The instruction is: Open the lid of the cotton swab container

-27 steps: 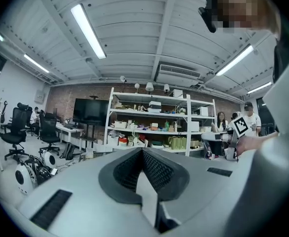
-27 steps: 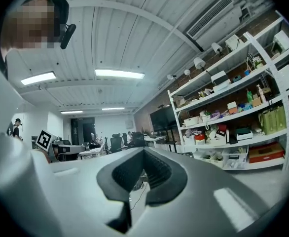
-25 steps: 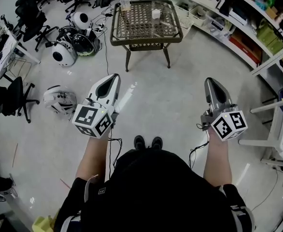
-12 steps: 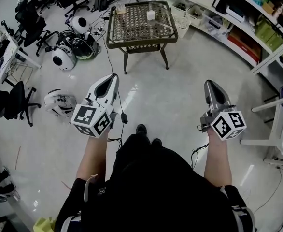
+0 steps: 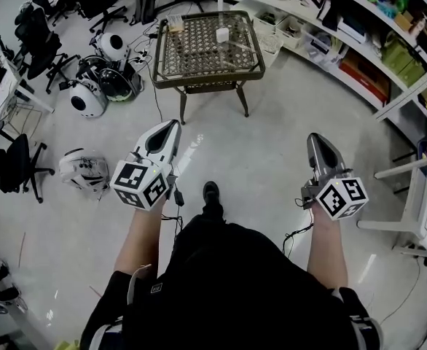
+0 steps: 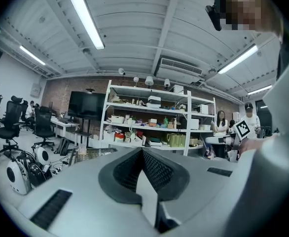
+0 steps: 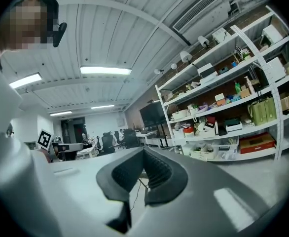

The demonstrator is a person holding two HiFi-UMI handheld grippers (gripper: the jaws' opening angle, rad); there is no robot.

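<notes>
A small white container stands on the wicker-topped table far ahead of me, and a second small clear item sits at the table's back left corner. My left gripper and right gripper are held out level over the floor, well short of the table. Both are shut with nothing between their jaws. In the left gripper view the left gripper's ribbed pads meet, and part of the table shows far off. The right gripper's pads also meet in its own view.
Round white helmets and cables lie on the floor at the left, near office chairs. Loaded shelves run along the right wall. A white frame stands at the right edge. My foot is on the pale floor.
I have stepped forward, one foot now ahead. Both grippers moved along with me, still shut. The helmets and the table have shifted left in the head view.
</notes>
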